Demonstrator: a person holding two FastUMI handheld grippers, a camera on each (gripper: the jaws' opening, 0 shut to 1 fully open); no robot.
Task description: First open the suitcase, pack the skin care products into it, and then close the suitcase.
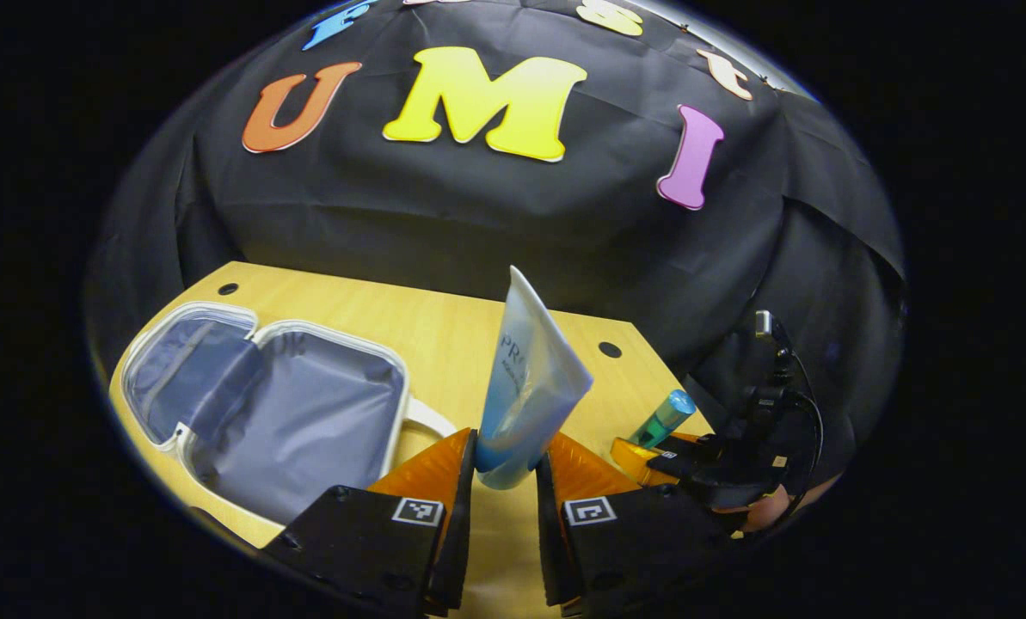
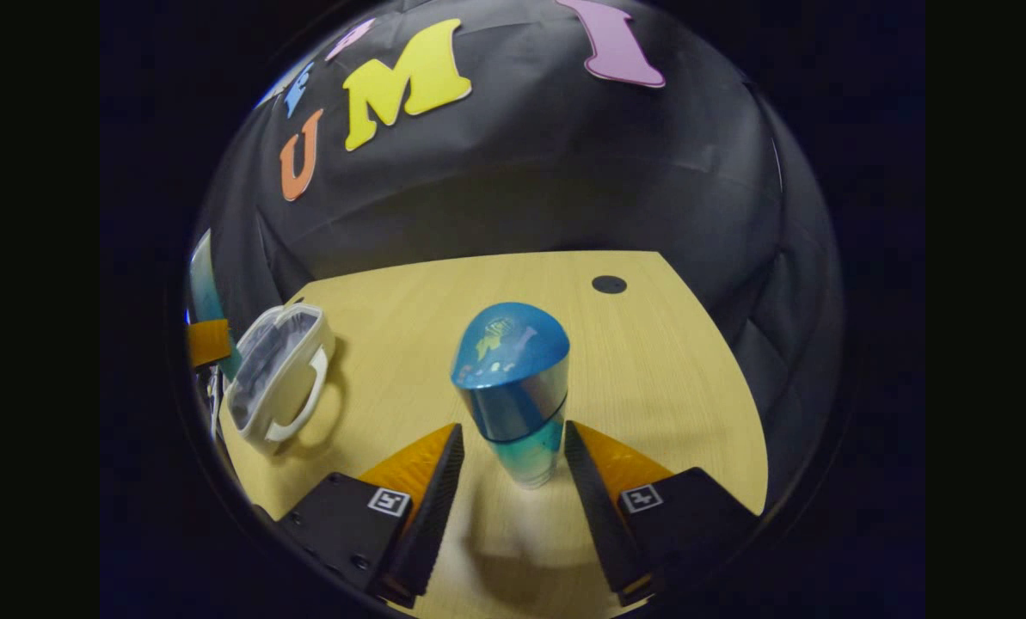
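The small suitcase [image 1: 401,378] lies open on the left of the wooden table [image 1: 444,318], white rimmed, with a grey lining and nothing inside. My left gripper [image 1: 511,437] is shut on a white-and-blue tube [image 1: 530,370], held upright with its flat crimped end up, to the right of the case. Farther right, my right gripper [image 1: 650,456] holds a tilted teal bottle [image 1: 663,417]. In the right gripper view, that gripper [image 2: 513,427] is shut on the blue-capped bottle [image 2: 513,370] above the table, with the suitcase [image 2: 285,378] far left beside the tube [image 2: 203,284].
The suitcase handle [image 1: 431,417] sticks out toward the tube. Dark round holes [image 1: 610,350] [image 1: 228,289] mark the table's back corners. A hand [image 1: 771,507] holds the right gripper at the table's right edge. Black cloth hangs behind the table.
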